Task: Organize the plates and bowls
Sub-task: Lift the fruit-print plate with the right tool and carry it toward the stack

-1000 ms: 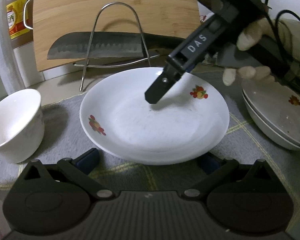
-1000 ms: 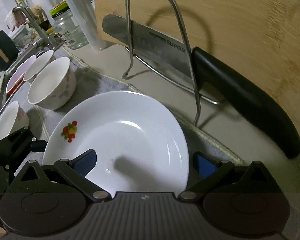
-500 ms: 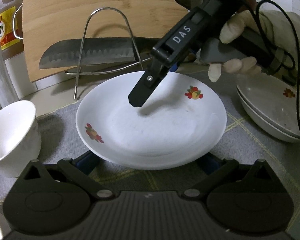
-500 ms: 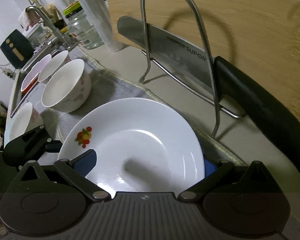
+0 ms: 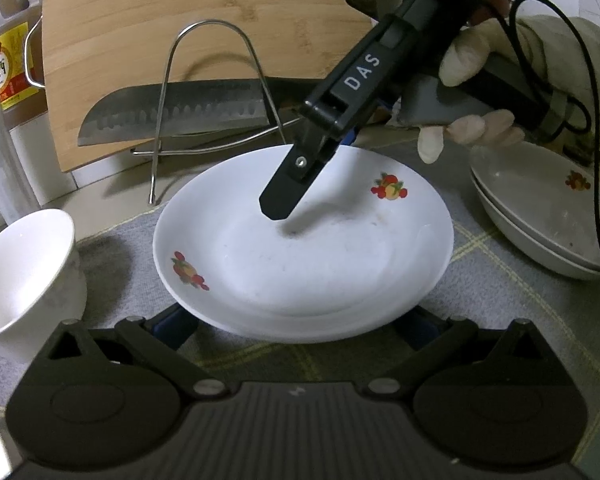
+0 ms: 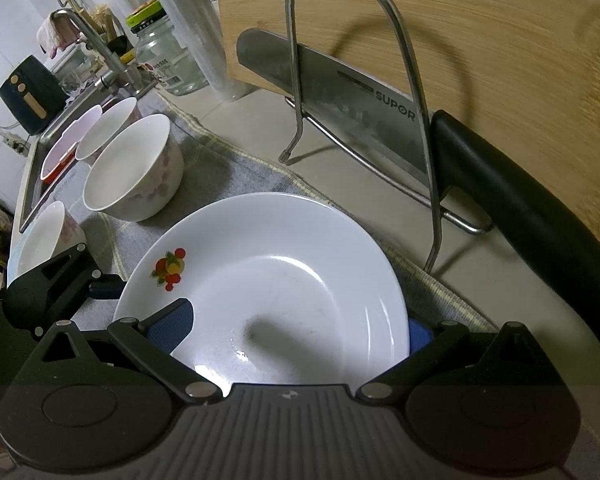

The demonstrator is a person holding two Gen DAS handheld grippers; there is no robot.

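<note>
Left gripper point(image 5: 296, 320): fingers wide apart, pads under near rim of plate point(image 5: 300, 240), straddling it; plate dead ahead, on grey mat.

Right gripper point(image 6: 296, 332): fingers spread, one over plate's inside, other outside far rim. Judgement: right nearer to a rim pinch.

Count, left to right: four bowls point(image 6: 134, 168); this plate, apparently atop another; two stacked plates point(image 5: 540, 208) beyond right fingers.

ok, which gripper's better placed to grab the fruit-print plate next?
Right, probably. The right gripper straddles the plate rim, one pad inside, one outside, ready to pinch. The left gripper sits open, low beside its near edge.
</note>
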